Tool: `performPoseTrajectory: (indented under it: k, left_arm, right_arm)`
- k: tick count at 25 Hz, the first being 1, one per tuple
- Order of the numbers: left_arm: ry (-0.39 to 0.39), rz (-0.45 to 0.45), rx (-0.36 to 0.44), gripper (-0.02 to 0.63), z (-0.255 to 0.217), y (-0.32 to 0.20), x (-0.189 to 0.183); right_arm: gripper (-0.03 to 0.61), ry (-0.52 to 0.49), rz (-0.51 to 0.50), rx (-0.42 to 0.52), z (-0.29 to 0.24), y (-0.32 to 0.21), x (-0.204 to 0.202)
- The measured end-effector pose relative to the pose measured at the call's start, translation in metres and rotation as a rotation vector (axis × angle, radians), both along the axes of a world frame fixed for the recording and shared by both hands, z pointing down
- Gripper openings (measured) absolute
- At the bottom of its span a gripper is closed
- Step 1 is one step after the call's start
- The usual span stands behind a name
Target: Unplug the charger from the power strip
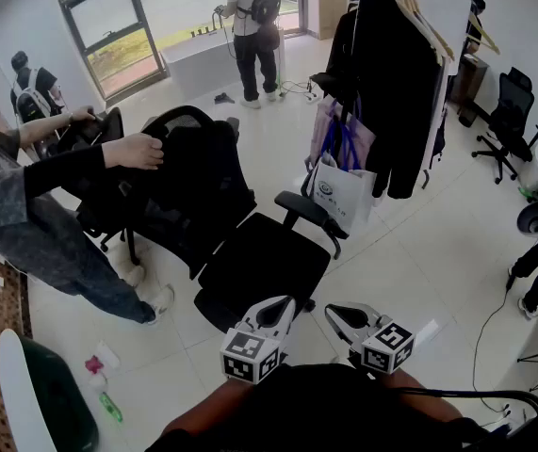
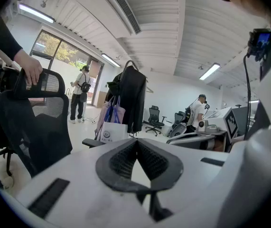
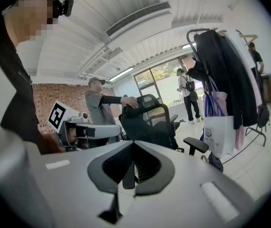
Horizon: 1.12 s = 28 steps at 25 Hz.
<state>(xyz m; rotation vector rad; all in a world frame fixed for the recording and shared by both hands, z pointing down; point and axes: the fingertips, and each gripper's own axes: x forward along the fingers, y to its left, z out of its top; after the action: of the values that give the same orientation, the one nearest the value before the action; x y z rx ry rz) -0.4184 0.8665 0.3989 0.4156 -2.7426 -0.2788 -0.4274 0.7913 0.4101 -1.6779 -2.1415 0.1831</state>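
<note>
Left gripper (image 2: pixel 136 142) closed, empty; right gripper (image 3: pixel 133 145) closed, probably empty, held beside it.

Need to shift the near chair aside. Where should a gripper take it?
Probably the armrest: a slim flat pad jutting free beside the seat. Come at its front end from the near side, jaws above and below; the bag crowds the far side.

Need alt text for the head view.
Two handheld grippers, left gripper and right gripper, both shut, point toward a black office chair whose back a person at left holds. A coat rack stands behind.
</note>
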Motion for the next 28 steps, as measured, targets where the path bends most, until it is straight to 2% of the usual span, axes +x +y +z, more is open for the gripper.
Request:
performPoseTrajectory:
  k: [10,16,21,28]
  left_arm:
    - [-0.006,-0.002,0.007,0.006,-0.002,0.008,0.01]
    - [-0.012,0.042,0.012,0.006,-0.005,0.011,0.019]
    - [-0.017,0.104,0.029,0.006,-0.005,0.013,0.02]
    - [0.001,0.275,0.042,0.006,0.018,-0.017,0.023]
  right_arm:
    - [0.002,-0.004,0.016,0.003,-0.003,0.004,0.01]
    - [0.002,-0.014,0.073,0.009,-0.006,0.005,0.018]
    - [0.002,-0.015,0.155,0.018,-0.005,0.004,0.025]
    - [0.002,0.003,0.337,0.05,0.018,-0.032,0.046]
